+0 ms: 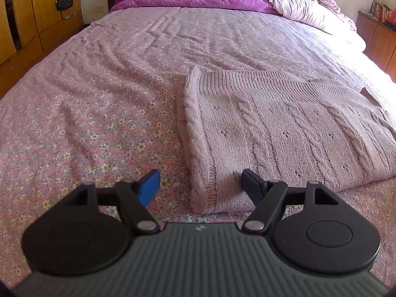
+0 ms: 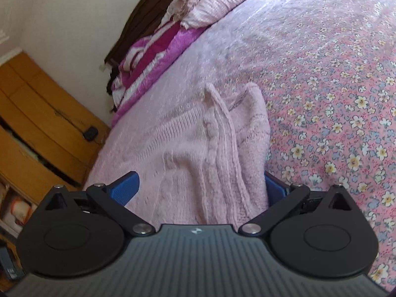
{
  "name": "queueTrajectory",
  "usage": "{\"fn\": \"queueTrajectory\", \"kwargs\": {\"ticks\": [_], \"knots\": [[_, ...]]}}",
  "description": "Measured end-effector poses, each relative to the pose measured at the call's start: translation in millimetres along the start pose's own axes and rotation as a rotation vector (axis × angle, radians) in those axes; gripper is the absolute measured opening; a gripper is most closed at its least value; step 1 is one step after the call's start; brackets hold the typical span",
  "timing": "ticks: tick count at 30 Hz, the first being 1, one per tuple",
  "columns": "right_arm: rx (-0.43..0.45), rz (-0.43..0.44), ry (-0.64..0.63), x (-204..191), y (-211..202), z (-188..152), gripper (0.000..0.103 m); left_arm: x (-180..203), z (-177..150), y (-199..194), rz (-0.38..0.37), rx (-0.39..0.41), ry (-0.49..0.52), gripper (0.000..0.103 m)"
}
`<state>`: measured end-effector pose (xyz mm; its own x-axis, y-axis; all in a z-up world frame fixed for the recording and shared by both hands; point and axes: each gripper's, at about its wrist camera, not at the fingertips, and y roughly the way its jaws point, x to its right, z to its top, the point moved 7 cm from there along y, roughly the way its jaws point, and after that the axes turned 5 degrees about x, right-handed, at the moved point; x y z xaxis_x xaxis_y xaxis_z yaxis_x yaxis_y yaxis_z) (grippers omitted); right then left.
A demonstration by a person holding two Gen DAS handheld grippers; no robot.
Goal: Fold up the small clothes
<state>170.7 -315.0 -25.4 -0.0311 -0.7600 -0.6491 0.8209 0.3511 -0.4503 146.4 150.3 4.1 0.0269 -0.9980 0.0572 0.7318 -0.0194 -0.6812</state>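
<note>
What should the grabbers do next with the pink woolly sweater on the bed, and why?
Probably close the left hand-held gripper on the near corner of the pink sweater. Its jaws are open with that corner between the fingers, not yet pinched. The right hand-held gripper also stands open around a bunched edge of the sweater, so it looks ready to pinch too. Both edges need holding before anything can be folded over.

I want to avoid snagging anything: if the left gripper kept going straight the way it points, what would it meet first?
Probably the near corner of the pink sweater, lying between the open left gripper fingers, with the bed just beneath; depth is uncertain.
</note>
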Motion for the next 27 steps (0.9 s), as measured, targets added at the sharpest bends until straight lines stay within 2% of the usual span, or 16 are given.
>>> {"fn": "queueTrajectory", "kwargs": {"ticks": [4, 7, 11, 13, 15, 16, 17, 18, 27], "knots": [[0.011, -0.023, -0.047, -3.6, 1.4, -4.7, 0.103, -2.2, -1.5, -4.7, 0.008, 0.005, -0.001, 0.074], [0.051, -0.035, -0.011, -2.5, -0.1, -4.5, 0.103, -3.2, -2.8, -9.3, 0.014, 0.007, 0.000, 0.074], [0.064, -0.032, 0.014, -4.5, 1.6, -2.3, 0.103, -3.4, -4.3, -13.5, 0.021, -0.003, 0.004, 0.074], [0.070, -0.027, 0.038, -4.6, 1.9, -0.3, 0.094, -3.1, -4.3, -15.8, 0.028, -0.004, 0.017, 0.074], [0.069, -0.055, 0.076, -0.1, 2.9, 2.5, 0.064, -3.0, -3.5, -18.3, 0.027, -0.001, 0.021, 0.074], [0.067, -0.080, 0.098, 3.9, 3.3, 3.4, 0.054, -3.0, -3.0, -19.8, 0.020, 0.001, 0.019, 0.074], [0.065, -0.098, 0.124, 8.2, 3.2, 4.7, 0.039, -2.5, -2.8, -21.2, 0.010, 0.002, 0.019, 0.074], [0.064, -0.094, 0.148, 11.0, 2.8, 5.6, 0.033, -1.7, -2.1, -23.0, 0.001, 0.004, 0.021, 0.074], [0.105, 0.002, 0.161, -22.1, -13.1, 13.2, 0.027, 3.0, 2.5, -27.9, -0.002, 0.001, 0.048, 0.074]]}}
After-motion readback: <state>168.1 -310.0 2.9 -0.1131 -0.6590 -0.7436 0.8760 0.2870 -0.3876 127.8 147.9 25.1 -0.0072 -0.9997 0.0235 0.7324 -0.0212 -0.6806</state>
